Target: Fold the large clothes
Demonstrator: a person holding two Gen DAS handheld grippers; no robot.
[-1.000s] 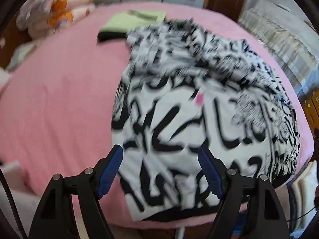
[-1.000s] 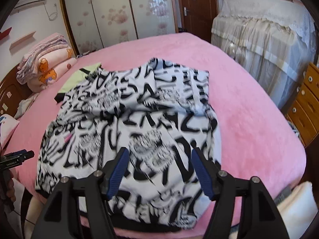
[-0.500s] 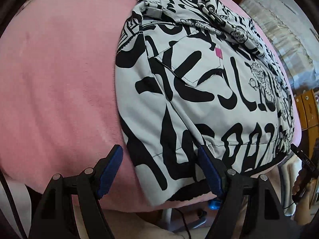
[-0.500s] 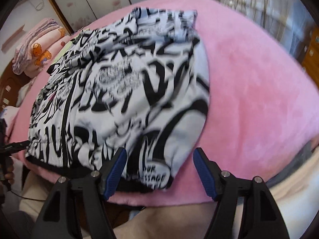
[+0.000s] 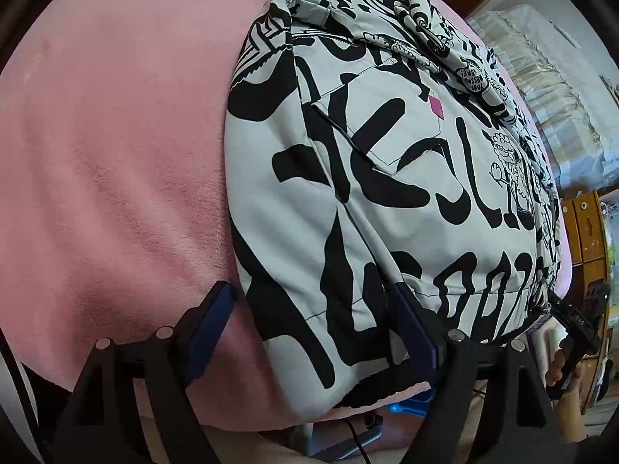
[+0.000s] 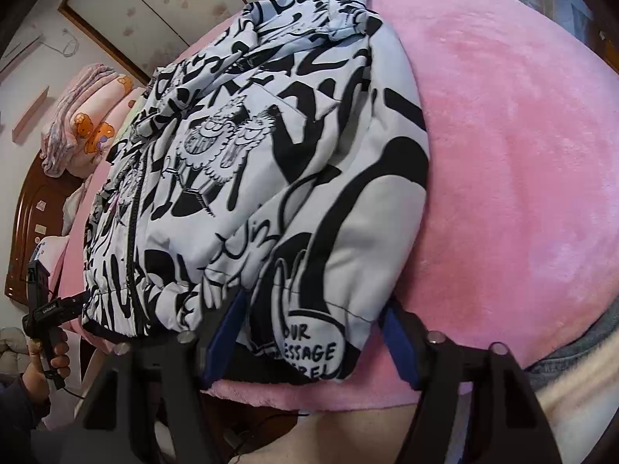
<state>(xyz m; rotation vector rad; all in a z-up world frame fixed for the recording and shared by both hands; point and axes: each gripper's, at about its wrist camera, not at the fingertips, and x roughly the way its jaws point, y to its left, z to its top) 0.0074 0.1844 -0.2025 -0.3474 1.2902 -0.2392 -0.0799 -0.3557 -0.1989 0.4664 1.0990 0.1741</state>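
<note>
A white jacket with a black graffiti print (image 5: 387,201) lies spread on the pink bed cover (image 5: 116,154), its hem at the near edge. My left gripper (image 5: 309,317) sits low over the hem's left corner. Its jaws are opening and the fabric lies between the blue pads (image 5: 209,328) without being pinched. In the right wrist view the jacket (image 6: 251,162) reaches down to my right gripper (image 6: 313,332). That gripper's jaws are closing around the hem's right corner, and the pads (image 6: 398,344) stand at either side of the cloth.
Folded pink blankets with a bear print (image 6: 89,131) are stacked at the head of the bed by a wooden headboard (image 6: 31,212). Wardrobe doors (image 6: 154,11) stand behind. A cloth-covered piece of furniture (image 5: 549,89) and wooden drawers (image 5: 584,228) are to the right. The bed's edge is just under both grippers.
Both grippers have come down and tilted toward the jacket's near hem at the bed's edge. The hem corners now lie between the fingers of each.
</note>
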